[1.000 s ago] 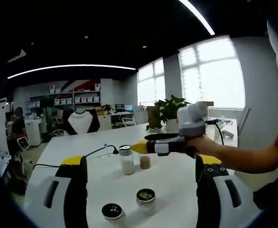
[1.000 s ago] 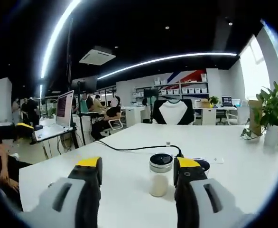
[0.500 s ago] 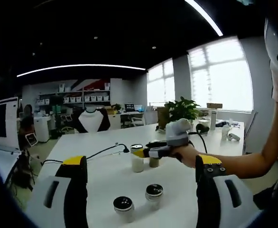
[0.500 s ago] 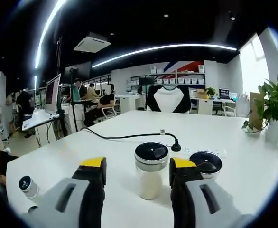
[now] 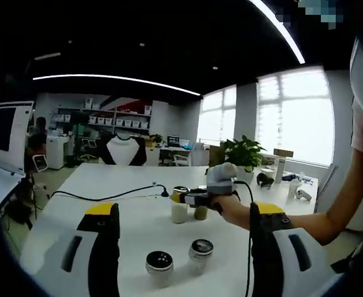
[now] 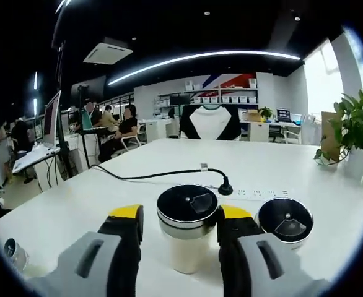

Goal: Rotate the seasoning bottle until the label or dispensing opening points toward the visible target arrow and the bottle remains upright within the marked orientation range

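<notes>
**Right tool straddling the seasoning bottle, left tool hanging wide**

Left gripper view: left tool is spread wide, nothing between its yellow-tipped jaws, held above the white table. Two small dark-capped jars and stand on the table between the jaws, close to the camera, side by side but not touching. Further out, the right tool comes in from the right, held in the person's hand. Its yellow tip is at the seasoning bottle, which stands upright with pale contents. A second bottle with brownish contents sits just beside it, partly behind the tool. A black cable runs across the table to the left. A potted plant stands at the far right edge of the table.

Right gripper view: right tool has the seasoning bottle upright between its jaws. The jaws sit close on both sides, but I cannot tell whether they actually touch the glass. The bottle has a black flip-top lid and pale powder inside. The other bottle stands just beside the right jaw, to the outside, showing a similar black lid. Behind it lie a white power strip and the black cable. One small jar is at the far left edge. I can't make out a target arrow on the table in either view.
</notes>
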The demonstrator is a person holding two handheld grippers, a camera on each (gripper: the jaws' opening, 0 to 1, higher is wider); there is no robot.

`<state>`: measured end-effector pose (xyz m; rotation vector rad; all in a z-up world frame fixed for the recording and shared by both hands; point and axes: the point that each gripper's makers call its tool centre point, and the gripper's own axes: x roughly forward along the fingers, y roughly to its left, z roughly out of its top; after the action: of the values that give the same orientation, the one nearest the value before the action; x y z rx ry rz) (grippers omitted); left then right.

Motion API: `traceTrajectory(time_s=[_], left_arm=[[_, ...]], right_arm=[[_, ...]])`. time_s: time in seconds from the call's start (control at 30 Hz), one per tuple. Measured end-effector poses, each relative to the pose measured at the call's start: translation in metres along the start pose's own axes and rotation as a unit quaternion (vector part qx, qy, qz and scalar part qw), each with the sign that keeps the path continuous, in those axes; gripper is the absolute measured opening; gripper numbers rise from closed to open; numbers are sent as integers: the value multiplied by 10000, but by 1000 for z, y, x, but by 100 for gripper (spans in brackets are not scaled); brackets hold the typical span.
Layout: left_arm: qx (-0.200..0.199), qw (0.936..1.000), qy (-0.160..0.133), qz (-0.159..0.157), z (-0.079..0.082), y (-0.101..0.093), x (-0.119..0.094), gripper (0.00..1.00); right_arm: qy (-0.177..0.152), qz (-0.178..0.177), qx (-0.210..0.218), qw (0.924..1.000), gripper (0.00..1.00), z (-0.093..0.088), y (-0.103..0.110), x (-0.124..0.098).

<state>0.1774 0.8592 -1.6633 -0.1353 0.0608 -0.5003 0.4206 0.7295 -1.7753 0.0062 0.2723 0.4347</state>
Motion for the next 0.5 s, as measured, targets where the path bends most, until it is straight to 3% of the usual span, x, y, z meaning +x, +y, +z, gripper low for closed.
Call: traceTrajectory(time_s=[0.2,0.33,0.5], left_arm=[[-135,9999,90,2,-7,2,1,90],[-202,9997,-144,-62,5,0,-2,90],[-187,9997,-144,1,7,4,-5,87]], right_arm=[[-99,30,-174,9998,36,-2,-5,-1],[-222,4,-255,9994,35,-1,-4,0],[-233,-5,-256,9994,35,-1,-3,-1]])
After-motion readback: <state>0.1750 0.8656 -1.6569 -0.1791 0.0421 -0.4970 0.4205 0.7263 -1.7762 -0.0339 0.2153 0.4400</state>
